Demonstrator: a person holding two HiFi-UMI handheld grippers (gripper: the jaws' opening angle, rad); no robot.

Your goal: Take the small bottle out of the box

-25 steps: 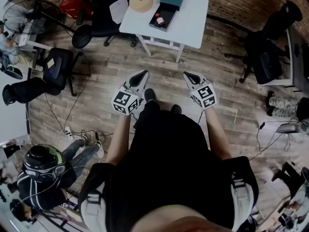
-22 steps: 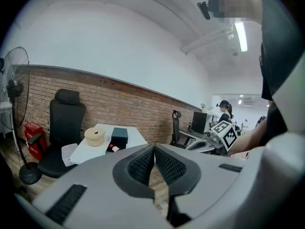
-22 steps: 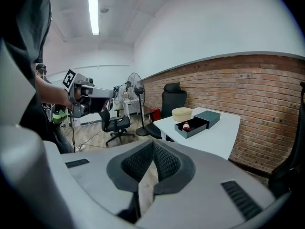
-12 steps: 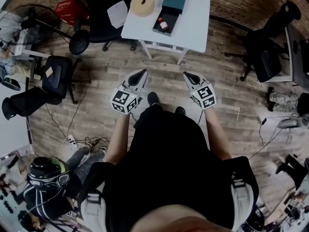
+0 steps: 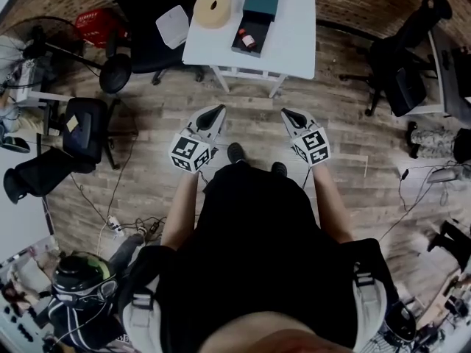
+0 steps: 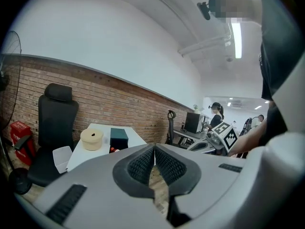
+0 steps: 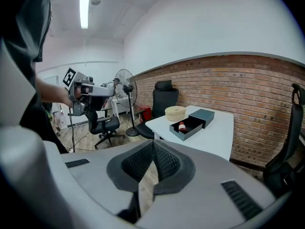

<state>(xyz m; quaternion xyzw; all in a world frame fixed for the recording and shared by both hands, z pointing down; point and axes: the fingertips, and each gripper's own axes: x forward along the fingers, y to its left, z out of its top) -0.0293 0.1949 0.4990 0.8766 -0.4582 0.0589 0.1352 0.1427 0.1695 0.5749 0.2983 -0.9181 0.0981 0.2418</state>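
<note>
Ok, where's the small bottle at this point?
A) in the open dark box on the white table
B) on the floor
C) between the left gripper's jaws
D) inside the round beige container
A: the small bottle lies in the open dark box on the white table, while the left gripper and right gripper are both shut on nothing, short of the table.
</note>
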